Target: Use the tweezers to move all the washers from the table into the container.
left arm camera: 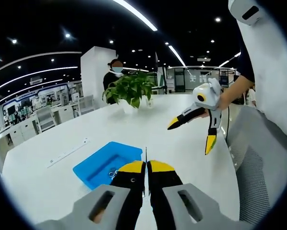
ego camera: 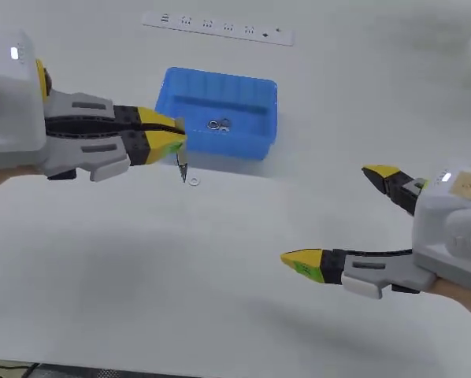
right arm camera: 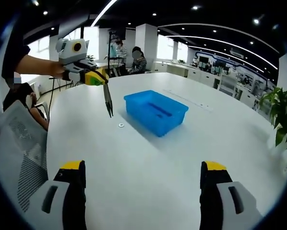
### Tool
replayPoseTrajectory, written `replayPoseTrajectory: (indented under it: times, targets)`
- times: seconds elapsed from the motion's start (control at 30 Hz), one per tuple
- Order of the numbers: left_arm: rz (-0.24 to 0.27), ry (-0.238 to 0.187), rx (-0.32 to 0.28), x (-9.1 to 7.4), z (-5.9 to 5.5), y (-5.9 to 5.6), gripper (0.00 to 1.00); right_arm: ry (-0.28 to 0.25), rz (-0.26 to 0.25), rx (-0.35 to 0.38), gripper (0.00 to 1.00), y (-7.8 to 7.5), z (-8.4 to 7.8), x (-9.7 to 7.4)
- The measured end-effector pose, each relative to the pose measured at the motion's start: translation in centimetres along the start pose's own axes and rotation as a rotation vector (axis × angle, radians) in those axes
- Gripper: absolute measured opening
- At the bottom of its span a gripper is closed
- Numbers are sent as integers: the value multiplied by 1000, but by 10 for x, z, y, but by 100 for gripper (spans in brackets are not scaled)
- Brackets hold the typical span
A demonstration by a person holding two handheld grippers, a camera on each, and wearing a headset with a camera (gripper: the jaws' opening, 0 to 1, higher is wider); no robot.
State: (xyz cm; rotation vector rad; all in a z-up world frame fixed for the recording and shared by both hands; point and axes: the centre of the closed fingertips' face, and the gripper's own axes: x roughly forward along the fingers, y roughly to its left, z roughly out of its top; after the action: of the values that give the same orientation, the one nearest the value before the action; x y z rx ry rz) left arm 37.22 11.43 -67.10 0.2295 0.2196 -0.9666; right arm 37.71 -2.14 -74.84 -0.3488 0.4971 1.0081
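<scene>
Tweezers (ego camera: 181, 167) clamped in left gripper (ego camera: 175, 135) jaws, washer (ego camera: 194, 181) prob. at their 3 o'clock: straddle rim, pinch gently; right gripper (ego camera: 328, 214) jaws spread.

Left tool (ego camera: 176, 135) came in from the left, jaws pressed together on the tweezers (ego camera: 182, 167). Tweezer tips pointed down, just beside a lone washer (ego camera: 194, 182) on the white bench (ego camera: 220, 276). That washer lay just in front of the blue container (ego camera: 243, 146), which held a few washers (ego camera: 218, 125). Right tool (ego camera: 324, 214) at lower right, jaws spread wide, holding nothing. Power strip (ego camera: 217, 28) at far edge.
</scene>
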Motion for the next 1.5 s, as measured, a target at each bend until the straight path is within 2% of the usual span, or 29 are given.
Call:
replayPoseTrajectory:
  times: [0.13,0.23,0.37,0.43,0.57,0.63,0.7,1.2,1.5]
  targets:
    - [-10,-1,-1,2,-3,0,5,1,9,-1,100,3,0,3]
    - [-16,0,-3,5,-5,2,5,-5,-9,-6,99,2,1,5]
    - [-21,-9,-11,9,-3,1,5,-9,-18,33,97,0,-3,7]
    - [-26,-16,-22,9,-8,7,5,-8,-22,45,97,0,-5,7]
    - [-39,-16,-37,13,-13,8,5,-11,-39,55,94,-2,-8,7]
    - [-44,-11,-40,11,-18,13,5,-12,-46,73,94,-3,-10,8]
    - [-47,-19,-49,11,-18,14,5,-13,-48,88,93,-3,-11,8]
    - [-61,-20,-50,15,-25,20,5,-10,-34,123,90,2,-15,15]
    - [-70,-12,-32,18,-28,18,5,-9,-19,123,89,6,-14,18]
